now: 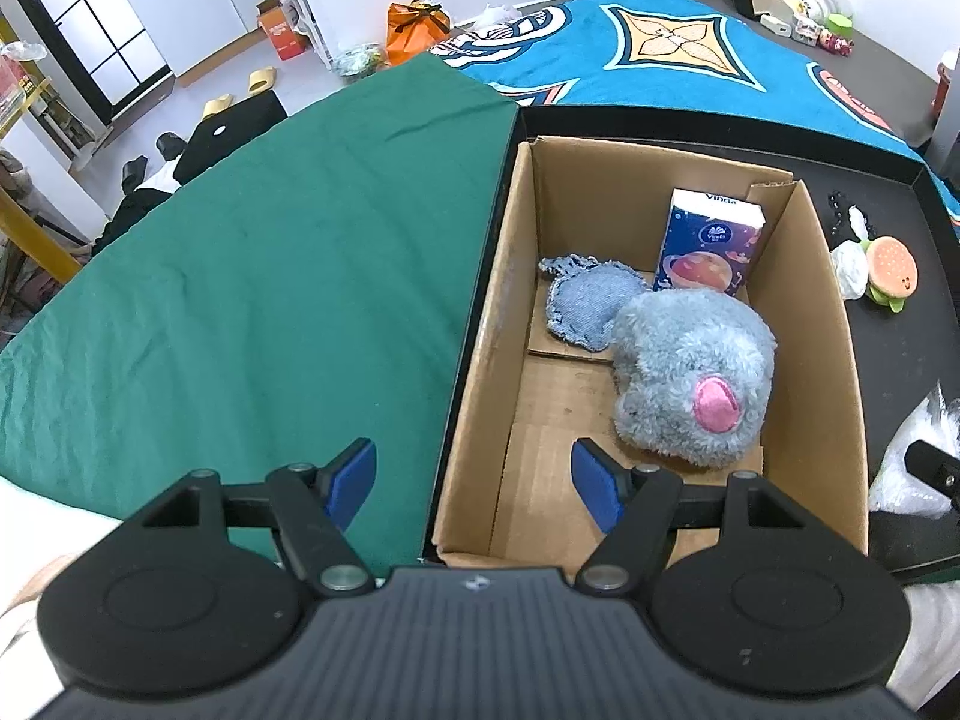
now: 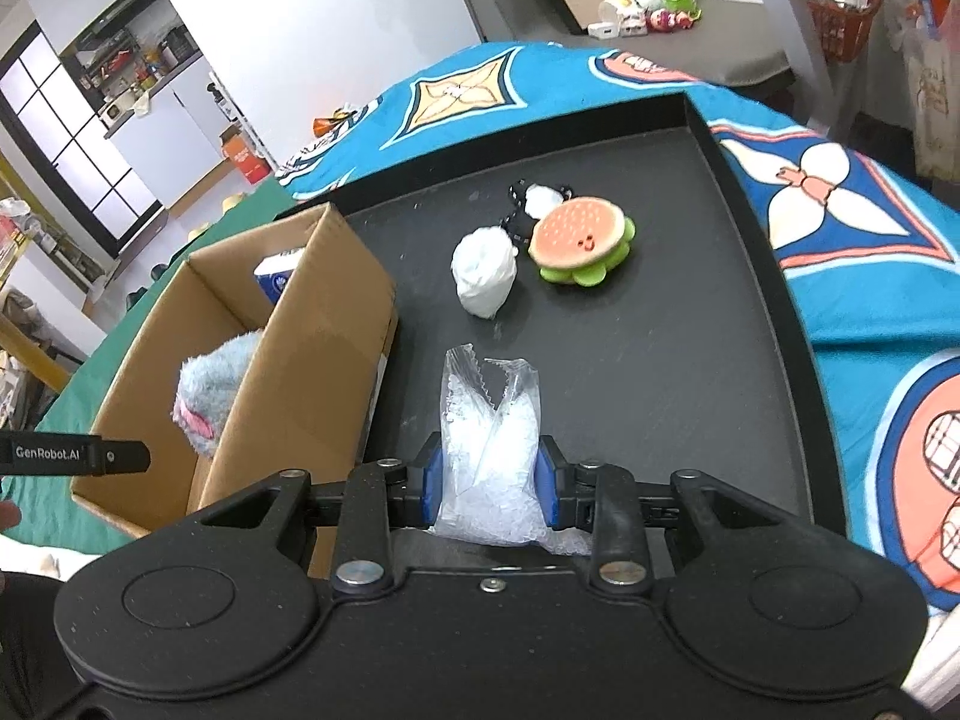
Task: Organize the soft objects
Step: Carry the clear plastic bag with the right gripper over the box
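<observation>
An open cardboard box (image 1: 492,324) stands in a black tray (image 2: 660,360). In it lie a grey plush with a pink patch (image 1: 690,372), a denim pouch (image 1: 588,312) and a blue tissue pack (image 1: 708,246). My left gripper (image 1: 474,483) is open and empty above the box's near left wall. My right gripper (image 2: 489,483) is shut on a clear plastic bag of white filling (image 2: 489,450), above the tray just right of the box (image 2: 300,360). A burger plush (image 2: 579,240), a white wad (image 2: 483,270) and a black-and-white piece (image 2: 534,201) lie on the tray beyond.
A green cloth (image 1: 270,270) covers the surface left of the tray; a blue patterned cloth (image 1: 660,48) lies behind and to the right. Small toys and cups (image 2: 654,12) sit on a far grey surface. The floor at left holds slippers and bags.
</observation>
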The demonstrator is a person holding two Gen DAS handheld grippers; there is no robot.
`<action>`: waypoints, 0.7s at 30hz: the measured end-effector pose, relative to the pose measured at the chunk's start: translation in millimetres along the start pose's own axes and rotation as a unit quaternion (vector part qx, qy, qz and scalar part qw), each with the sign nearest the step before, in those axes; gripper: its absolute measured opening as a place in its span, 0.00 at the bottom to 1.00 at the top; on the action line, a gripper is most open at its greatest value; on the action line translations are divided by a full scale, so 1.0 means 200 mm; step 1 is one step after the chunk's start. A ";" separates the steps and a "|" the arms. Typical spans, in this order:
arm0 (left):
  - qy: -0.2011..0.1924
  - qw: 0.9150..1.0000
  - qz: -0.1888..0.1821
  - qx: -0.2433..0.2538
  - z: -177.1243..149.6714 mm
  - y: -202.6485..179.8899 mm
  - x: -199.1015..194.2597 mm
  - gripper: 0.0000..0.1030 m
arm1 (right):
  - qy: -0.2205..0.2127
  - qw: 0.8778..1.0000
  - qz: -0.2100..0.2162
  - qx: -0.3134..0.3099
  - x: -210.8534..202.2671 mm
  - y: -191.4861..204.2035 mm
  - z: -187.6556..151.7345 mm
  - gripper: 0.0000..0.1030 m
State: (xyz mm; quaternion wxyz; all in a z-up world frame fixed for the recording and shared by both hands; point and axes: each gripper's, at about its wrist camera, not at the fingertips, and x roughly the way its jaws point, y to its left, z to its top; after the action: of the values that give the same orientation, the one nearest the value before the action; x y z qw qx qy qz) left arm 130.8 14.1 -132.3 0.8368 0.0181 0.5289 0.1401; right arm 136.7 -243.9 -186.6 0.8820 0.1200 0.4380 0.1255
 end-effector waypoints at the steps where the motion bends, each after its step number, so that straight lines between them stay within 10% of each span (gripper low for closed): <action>1: -0.001 1.000 -0.001 -0.001 0.00 0.00 0.00 0.68 | -0.002 1.000 -0.002 0.000 -0.01 0.00 0.01 0.29; 21: -0.019 0.998 -0.042 -0.035 -0.01 0.09 -0.01 0.68 | -0.053 0.998 -0.006 -0.042 -0.14 0.24 0.20 0.29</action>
State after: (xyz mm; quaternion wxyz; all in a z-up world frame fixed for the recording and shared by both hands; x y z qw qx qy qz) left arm 125.1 30.7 -128.0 0.8518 -0.0310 0.5083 0.1229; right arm 146.2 -213.0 -126.6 0.9089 0.0868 0.3858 0.1323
